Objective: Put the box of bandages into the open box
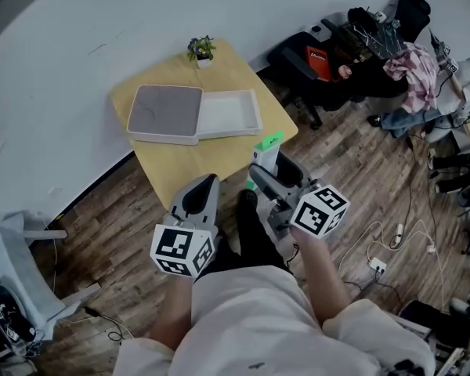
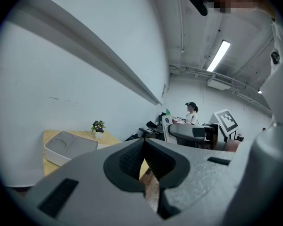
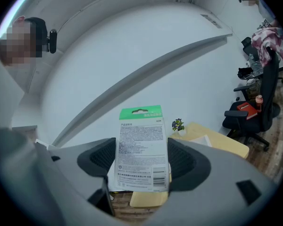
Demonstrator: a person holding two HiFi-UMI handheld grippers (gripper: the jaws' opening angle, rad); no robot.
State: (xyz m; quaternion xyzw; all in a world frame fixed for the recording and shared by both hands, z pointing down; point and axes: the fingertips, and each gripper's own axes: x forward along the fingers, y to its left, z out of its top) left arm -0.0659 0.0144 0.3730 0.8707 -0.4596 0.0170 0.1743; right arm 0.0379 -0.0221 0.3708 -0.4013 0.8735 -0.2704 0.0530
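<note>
Head view, from the left: the left gripper [image 1: 211,180], grey with a black-and-white marker cube at its rear, is held over the dark wooden floor [image 1: 125,210] just short of the near edge of the light wooden square surface [image 1: 189,163]. On that surface lies the shallow white open box [image 1: 229,113]. Its left half is lined in grey and its right half is plain white. A small potted plant [image 1: 201,50] stands at the far corner. To the right, the right gripper [image 1: 263,172] holds the flat box of bandages [image 1: 267,151] upright in the air at the near right edge of the surface, apart from the open box and not inside it. Farther right, a black office chair [image 1: 301,61] stands on the floor.

Left gripper view shows the left gripper [image 2: 143,149] with its ribbed black pads brought together at the tips and nothing between them. The open box [image 2: 66,147] and the potted plant [image 2: 98,126] lie beyond, to the left.

Right gripper view shows the box of bandages [image 3: 142,147] as a thin card-like pack. It has a green band with a hang slot across the top and a white face below, covered in fine print with a barcode near the bottom. The right gripper [image 3: 142,159] is clamped on its two side edges, its jaws spread only as wide as the pack.
</note>
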